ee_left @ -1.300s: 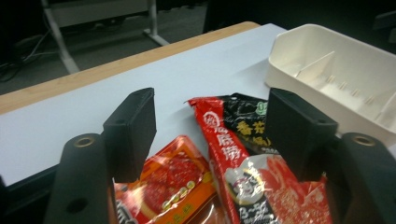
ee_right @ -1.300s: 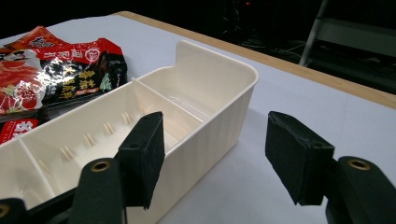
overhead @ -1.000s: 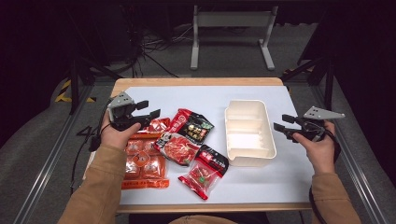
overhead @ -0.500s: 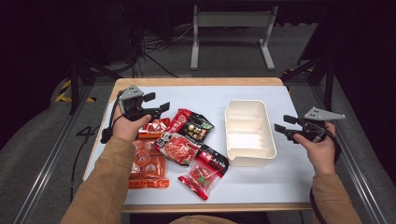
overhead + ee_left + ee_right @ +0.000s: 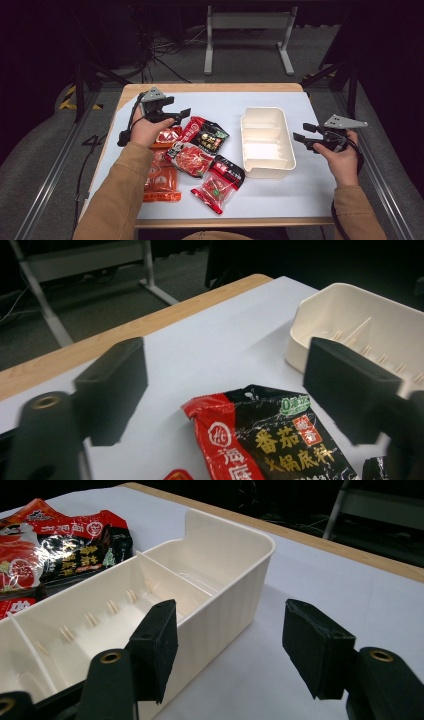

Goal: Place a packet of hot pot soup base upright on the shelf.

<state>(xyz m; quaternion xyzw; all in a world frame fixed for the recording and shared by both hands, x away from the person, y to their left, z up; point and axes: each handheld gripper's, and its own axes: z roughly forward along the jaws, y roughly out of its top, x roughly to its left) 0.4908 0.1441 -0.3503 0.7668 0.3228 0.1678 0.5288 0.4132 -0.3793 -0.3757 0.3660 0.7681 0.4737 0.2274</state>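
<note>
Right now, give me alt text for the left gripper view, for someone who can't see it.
The left gripper, its two black jaws wide open, hovers over a red and black sauce packet lying on the white table. A cream divided bin stands at the upper right, beyond the packet.

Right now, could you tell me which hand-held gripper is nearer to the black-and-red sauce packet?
Left. The left hand-held gripper hovers just above-left of the packet; the right hand-held gripper sits beyond the white tray.

Left gripper [image 5: 181, 114] held raised, jaws spread wide; right gripper [image 5: 299, 137] apparently low, jaws likewise apart
</note>
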